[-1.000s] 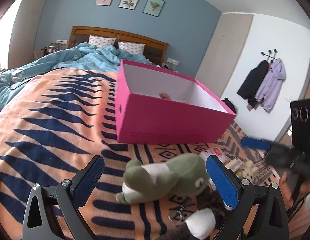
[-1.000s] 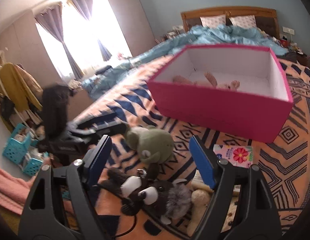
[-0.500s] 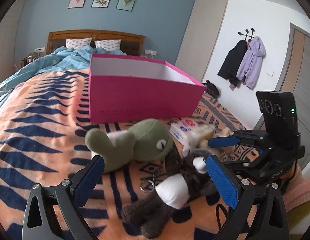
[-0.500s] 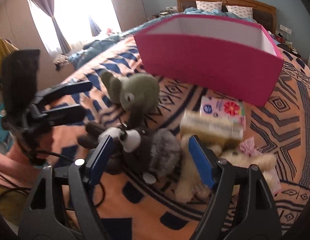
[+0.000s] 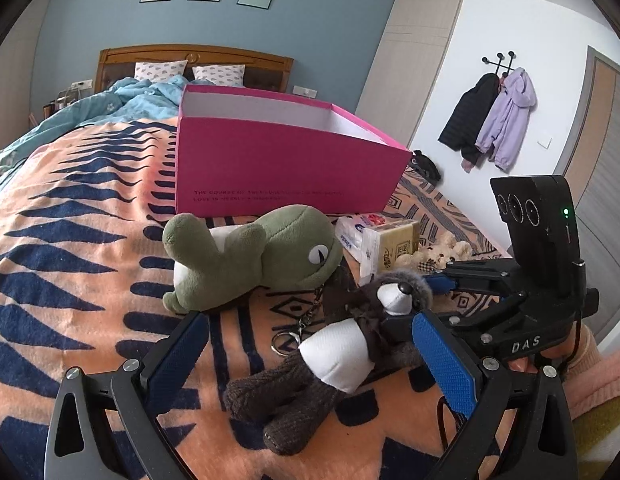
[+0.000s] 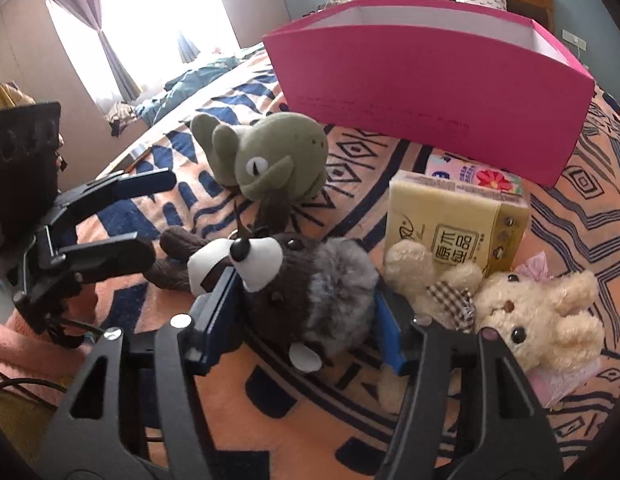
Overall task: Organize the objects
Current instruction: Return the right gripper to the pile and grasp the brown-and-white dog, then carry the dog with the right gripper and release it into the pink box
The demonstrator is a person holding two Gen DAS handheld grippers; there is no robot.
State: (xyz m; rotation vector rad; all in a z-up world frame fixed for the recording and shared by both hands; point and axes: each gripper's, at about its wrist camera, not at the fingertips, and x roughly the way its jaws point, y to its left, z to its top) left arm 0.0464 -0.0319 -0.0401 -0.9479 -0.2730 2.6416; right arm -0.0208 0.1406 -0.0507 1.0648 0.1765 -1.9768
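A dark brown plush toy (image 5: 334, 360) with a white belly lies on the patterned bedspread, its grey-furred head (image 6: 310, 292) between the fingers of my right gripper (image 6: 305, 304). The jaws are closing and both blue pads touch the head. My left gripper (image 5: 310, 360) stands open over the toy's body and legs, its pads clear of it. A green frog plush (image 5: 261, 256) lies just beyond. The open pink box (image 5: 285, 160) stands behind it on the bed.
A yellow tissue pack (image 6: 458, 228), a flowered tissue pack (image 6: 474, 176) and a cream teddy bear (image 6: 530, 312) lie right of the brown toy. A key ring (image 5: 283, 340) lies between the plush toys. Bedding and pillows are at the headboard; coats hang on the wall.
My right gripper has come down over the brown plush toy and its jaws have narrowed onto the head. My left gripper has shifted from the frog toward the brown toy's body.
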